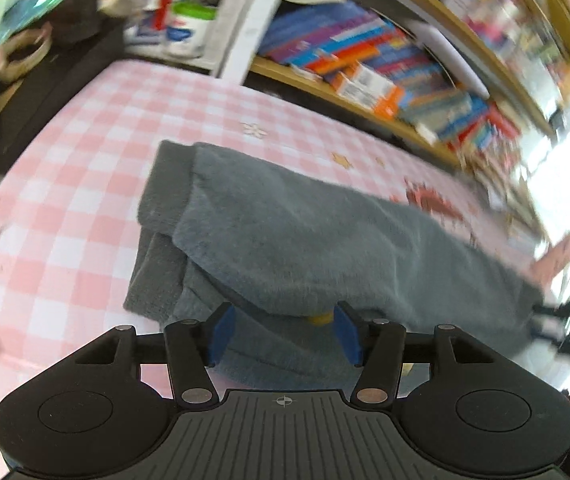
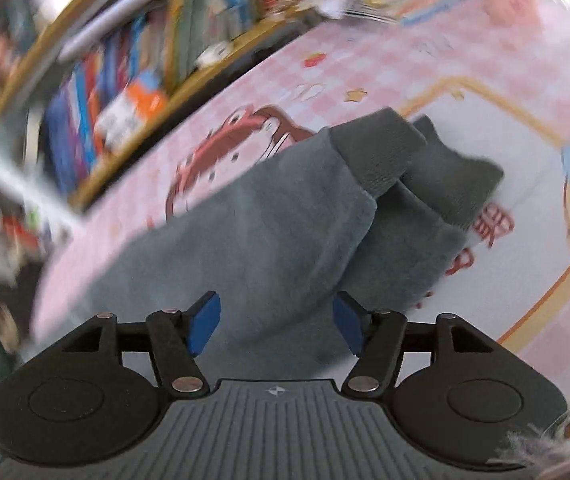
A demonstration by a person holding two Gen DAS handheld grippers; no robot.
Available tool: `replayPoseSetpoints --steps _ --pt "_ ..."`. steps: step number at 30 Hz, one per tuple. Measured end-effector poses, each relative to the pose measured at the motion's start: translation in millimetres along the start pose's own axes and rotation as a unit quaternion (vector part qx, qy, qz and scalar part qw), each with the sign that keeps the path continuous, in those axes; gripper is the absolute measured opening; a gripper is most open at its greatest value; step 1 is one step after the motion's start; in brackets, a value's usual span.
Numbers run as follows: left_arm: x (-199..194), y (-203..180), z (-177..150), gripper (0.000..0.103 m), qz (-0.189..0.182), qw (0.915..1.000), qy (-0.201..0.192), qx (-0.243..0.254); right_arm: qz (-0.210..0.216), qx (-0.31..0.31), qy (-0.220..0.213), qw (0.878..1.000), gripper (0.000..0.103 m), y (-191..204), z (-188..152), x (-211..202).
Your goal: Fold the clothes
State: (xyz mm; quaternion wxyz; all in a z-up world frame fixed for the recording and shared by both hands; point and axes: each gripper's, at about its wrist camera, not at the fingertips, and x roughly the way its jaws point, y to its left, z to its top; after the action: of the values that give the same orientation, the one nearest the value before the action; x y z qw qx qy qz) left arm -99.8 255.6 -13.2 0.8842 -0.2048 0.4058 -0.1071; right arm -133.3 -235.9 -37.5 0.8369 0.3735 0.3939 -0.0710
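Grey garment (image 1: pixel 305 240) blurred, its far end cut off; both grippers' jaws spread, pinching nothing.

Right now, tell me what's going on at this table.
A person with a handheld gripper in each hand is folding a grey fleece garment on a pink checked tablecloth. The garment lies doubled over, with its ribbed cuffs stacked at one end. Both the left gripper and the right gripper are open just above the cloth, gripping nothing. A bookshelf stands behind the table.
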Motion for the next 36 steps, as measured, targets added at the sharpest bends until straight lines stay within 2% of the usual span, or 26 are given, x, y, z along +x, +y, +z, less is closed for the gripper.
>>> replayPoseSetpoints --steps 3,6,7,9,12,14,16,17,18,19,20,23,26,28,30,32,34,36 --pt "0 14 2 0.055 -0.027 0.9963 -0.009 -0.081 0.004 0.105 -0.012 0.994 0.055 -19 11 8" --pt "7 34 0 0.053 -0.050 0.9819 0.004 -0.182 -0.007 0.172 -0.021 0.985 0.041 -35 20 17" --pt "11 40 0 0.052 -0.055 0.9754 0.013 -0.213 -0.013 0.183 -0.024 0.983 0.037 -38 23 20" --pt "18 50 -2 0.051 -0.067 0.9629 0.023 -0.260 -0.013 0.197 -0.033 0.980 0.036 -42 28 24" --pt "29 60 -2 0.051 -0.079 0.9488 0.021 -0.305 -0.017 0.201 -0.042 0.978 0.036 -42 36 27" --pt "37 66 0 0.050 -0.070 0.9405 0.020 -0.332 -0.022 0.202 -0.045 0.978 0.035 -41 40 30" --pt "42 72 3 0.048 -0.066 0.9341 0.012 -0.351 -0.028 0.201 -0.046 0.978 0.029 -40 45 34" --pt "45 73 6 0.041 -0.064 0.9333 0.005 -0.353 -0.031 0.198 -0.044 0.979 0.026 -38 47 36" --pt "46 73 10 0.034 -0.060 0.9353 -0.002 -0.349 -0.035 0.192 -0.041 0.980 0.018 -35 50 37" --pt "47 73 15 0.017 -0.056 0.9374 -0.007 -0.344 -0.039 0.185 -0.040 0.981 0.012 -32 54 38" --pt "49 73 19 0.004 -0.052 0.9395 -0.012 -0.338 -0.042 0.176 -0.041 0.983 0.011 -29 57 37" --pt "36 67 35 0.003 -0.072 0.9428 -0.053 -0.321 -0.025 0.144 -0.059 0.987 0.009 -13 75 26" --pt "-4 52 51 0.003 -0.138 0.9431 -0.121 -0.277 0.037 0.105 -0.105 0.988 0.009 5 89 -9" --pt "-24 53 50 0.003 -0.156 0.9415 -0.135 -0.266 0.050 0.080 -0.134 0.986 0.009 6 90 -34" --pt "-28 61 38 0.003 -0.148 0.9417 -0.118 -0.279 0.030 0.096 -0.126 0.987 0.009 -9 82 -40" --pt "-19 72 15 0.003 -0.121 0.9426 -0.076 -0.302 0.001 0.122 -0.095 0.988 0.009 -30 68 -31" --pt "-2 81 -8 0.003 -0.099 0.9366 -0.033 -0.334 -0.032 0.150 -0.062 0.986 0.009 -49 51 -15" --pt "9 87 -19 0.003 -0.089 0.9312 -0.013 -0.353 -0.050 0.162 -0.047 0.984 0.009 -58 39 -3"
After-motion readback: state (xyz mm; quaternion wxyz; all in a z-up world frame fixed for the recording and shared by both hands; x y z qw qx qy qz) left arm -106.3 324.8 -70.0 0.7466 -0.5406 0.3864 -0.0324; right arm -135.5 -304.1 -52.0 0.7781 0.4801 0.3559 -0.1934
